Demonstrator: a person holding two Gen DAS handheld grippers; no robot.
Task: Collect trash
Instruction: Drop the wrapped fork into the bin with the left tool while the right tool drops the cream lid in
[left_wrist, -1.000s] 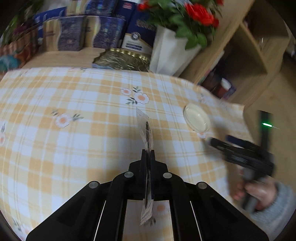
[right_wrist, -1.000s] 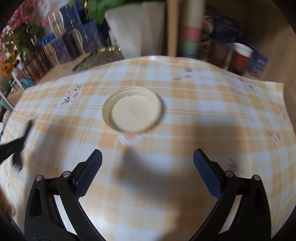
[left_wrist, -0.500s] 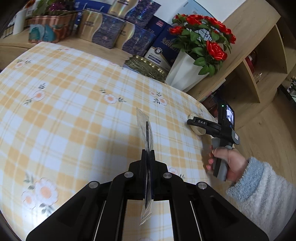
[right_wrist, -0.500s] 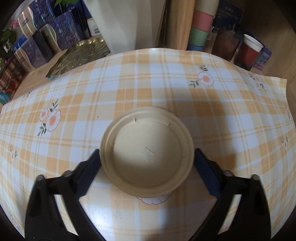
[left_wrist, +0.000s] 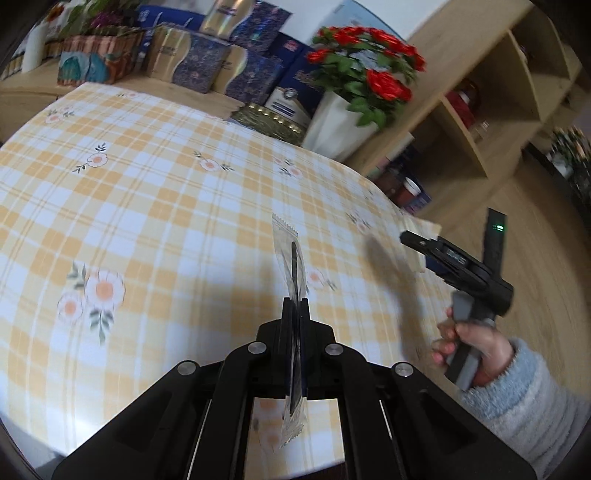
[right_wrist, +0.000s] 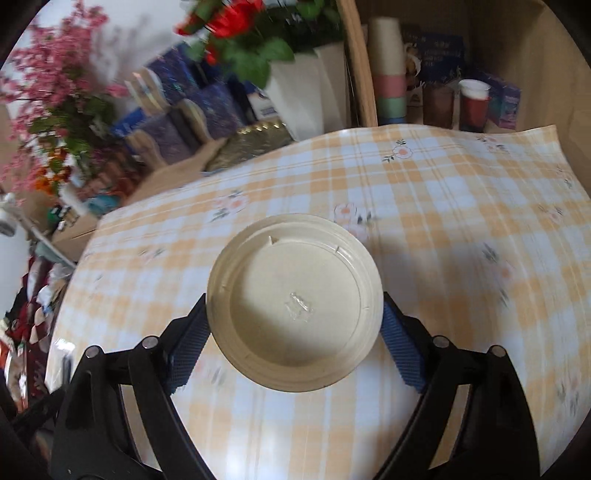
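We have both pieces of trash in hand now: the left tongs (left_wrist: 294, 314) are clamped flat on the clear plastic wrapper (left_wrist: 290, 258), which stands edge-on above the checked table (left_wrist: 147, 206), and the right tongs (right_wrist: 293, 328) grip the cream round lid (right_wrist: 294, 301) by its rim, blue pads (right_wrist: 400, 350) pressing on either side. To carry this step well, we judge we should keep the lid level so it cannot pop out of such a wide, shallow hold, keep a steady squeeze, and bring both hands off toward wherever the bin is, which we cannot see here. The wrapper is light and may flutter, so no quick swings. Compared with a second ago, the lid lay on the table ahead of wide-open right tongs; those jaws have just been closing onto it, and it now looks lifted clear of the cloth. The left tongs held the wrapper then as now, though their view has swung toward the shelves (left_wrist: 491, 110).
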